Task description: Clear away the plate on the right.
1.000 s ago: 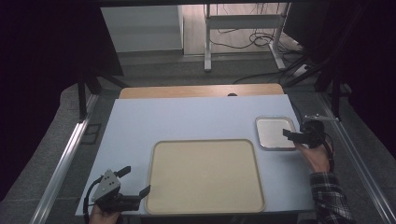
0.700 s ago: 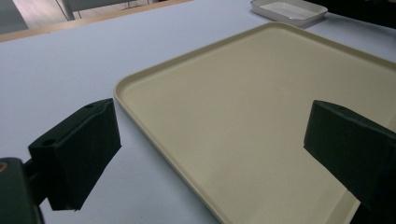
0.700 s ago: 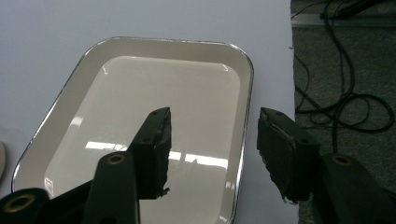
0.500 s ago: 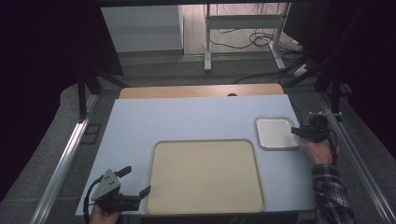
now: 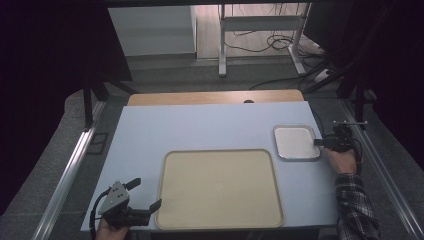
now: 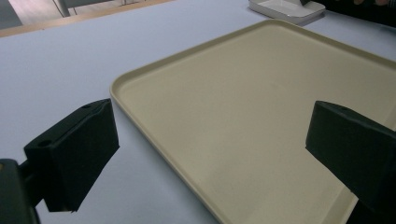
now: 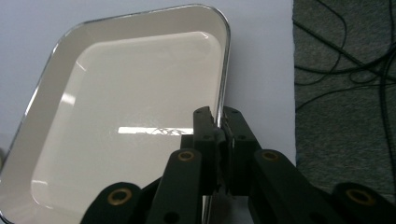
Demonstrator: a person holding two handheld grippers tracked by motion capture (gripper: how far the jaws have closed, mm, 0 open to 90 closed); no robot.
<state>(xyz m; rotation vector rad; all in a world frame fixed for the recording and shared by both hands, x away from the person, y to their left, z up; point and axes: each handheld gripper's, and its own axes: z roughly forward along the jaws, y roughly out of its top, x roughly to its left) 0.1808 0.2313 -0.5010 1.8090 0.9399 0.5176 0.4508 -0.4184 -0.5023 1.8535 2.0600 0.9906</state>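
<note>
A small white dish with a metal rim [image 5: 296, 142] [image 7: 126, 107] lies at the right side of the pale blue table top [image 5: 210, 127]. My right gripper [image 5: 320, 142] [image 7: 218, 122] is shut on the dish's right rim, which runs between its jaws. A large beige tray [image 5: 219, 187] [image 6: 261, 116] lies at the front middle of the table. My left gripper [image 5: 145, 195] [image 6: 210, 154] stands open at the tray's front left corner, one jaw over the table and one over the tray. The white dish [image 6: 287, 7] also shows far off in the left gripper view.
A wooden strip [image 5: 215, 96] runs along the table's far edge. Metal rails [image 5: 70, 170] flank the table on both sides. Cables [image 7: 345, 60] lie on the grey floor just past the table's right edge. A desk frame [image 5: 260, 35] stands beyond.
My right gripper has drawn back to the right from over the dish to its right rim and has shut on it. The left gripper has not moved.
</note>
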